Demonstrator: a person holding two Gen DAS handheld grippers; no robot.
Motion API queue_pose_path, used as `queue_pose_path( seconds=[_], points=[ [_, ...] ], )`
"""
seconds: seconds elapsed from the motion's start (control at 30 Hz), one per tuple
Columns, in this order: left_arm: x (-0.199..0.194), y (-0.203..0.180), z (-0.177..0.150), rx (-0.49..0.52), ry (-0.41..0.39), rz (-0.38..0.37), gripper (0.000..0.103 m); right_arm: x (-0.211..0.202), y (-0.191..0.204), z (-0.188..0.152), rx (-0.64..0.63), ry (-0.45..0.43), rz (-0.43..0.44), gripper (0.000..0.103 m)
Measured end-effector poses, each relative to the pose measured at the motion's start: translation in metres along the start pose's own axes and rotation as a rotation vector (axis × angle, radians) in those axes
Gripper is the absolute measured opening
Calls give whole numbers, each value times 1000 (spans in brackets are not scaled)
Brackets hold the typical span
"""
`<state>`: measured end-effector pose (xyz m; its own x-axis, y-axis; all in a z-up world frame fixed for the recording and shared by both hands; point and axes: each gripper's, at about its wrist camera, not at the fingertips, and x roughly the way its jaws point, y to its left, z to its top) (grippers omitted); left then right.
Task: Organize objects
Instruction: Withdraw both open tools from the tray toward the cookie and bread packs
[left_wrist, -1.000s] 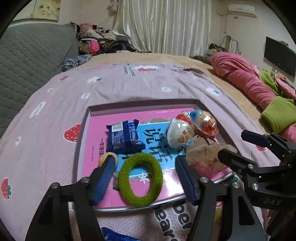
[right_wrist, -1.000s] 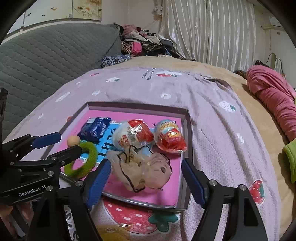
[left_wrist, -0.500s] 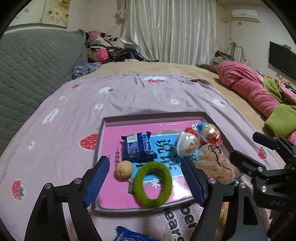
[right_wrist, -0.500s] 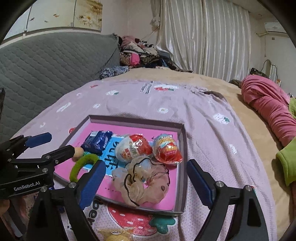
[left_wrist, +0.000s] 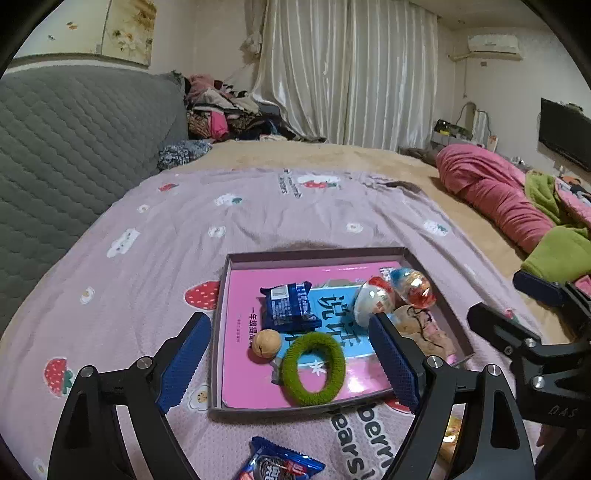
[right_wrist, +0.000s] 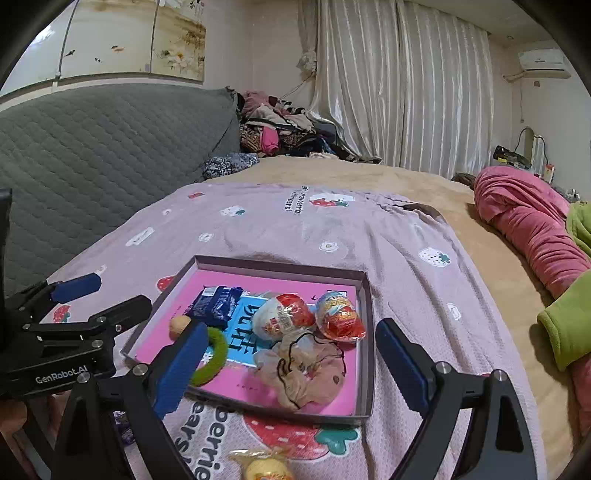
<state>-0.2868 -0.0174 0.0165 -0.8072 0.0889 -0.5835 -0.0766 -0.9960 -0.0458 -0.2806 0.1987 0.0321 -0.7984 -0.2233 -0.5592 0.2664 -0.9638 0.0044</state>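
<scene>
**Desk:** Left wrist view first: what are the tools doing?

**Photographer:** The left gripper (left_wrist: 291, 363) hangs over the near edge of the shallow box (left_wrist: 317, 254), jaws spread wide with nothing between the pads. They have just been opening. The right gripper (right_wrist: 288, 363) reads the same: jaws parted, empty, also just opened wider. A second ago both sat lower and closer over the box; now they have drawn up and away.

**Desk:** And the objects?

**Photographer:** Inside the box, on a pink book, lie a green hair tie (left_wrist: 313, 367), a walnut (left_wrist: 266, 343), a blue biscuit packet (left_wrist: 288, 306), two foil-wrapped toy eggs (right_wrist: 280, 317) and a beige scrunchie (right_wrist: 303, 373). Left out on the strawberry blanket (left_wrist: 221, 214): a blue snack wrapper (left_wrist: 275, 465) and a yellow sweet (right_wrist: 266, 469), both near the box's front edge.

**Desk:** Meaning?

**Photographer:** Likely two items freshly dropped in; the strays come next.
</scene>
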Motion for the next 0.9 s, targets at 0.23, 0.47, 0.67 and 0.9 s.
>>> queue_pose_path(
  seconds=[0.23, 0.47, 0.67, 0.9],
  points=[
    [-32, 8, 0, -26, -4, 23, 88, -27, 12, 7, -37, 1, -9, 93],
    [-74, 12, 3, -25, -15, 48, 88, -71, 22, 19, -61, -32, -11, 93],
    [-120, 12, 8, -14, -47, 62, 88, -109, 31, 23, -80, -53, -14, 97],
    [-162, 16, 0, -21, -62, 81, 88, -144, 38, 19, -98, -60, -14, 98]
  ],
)
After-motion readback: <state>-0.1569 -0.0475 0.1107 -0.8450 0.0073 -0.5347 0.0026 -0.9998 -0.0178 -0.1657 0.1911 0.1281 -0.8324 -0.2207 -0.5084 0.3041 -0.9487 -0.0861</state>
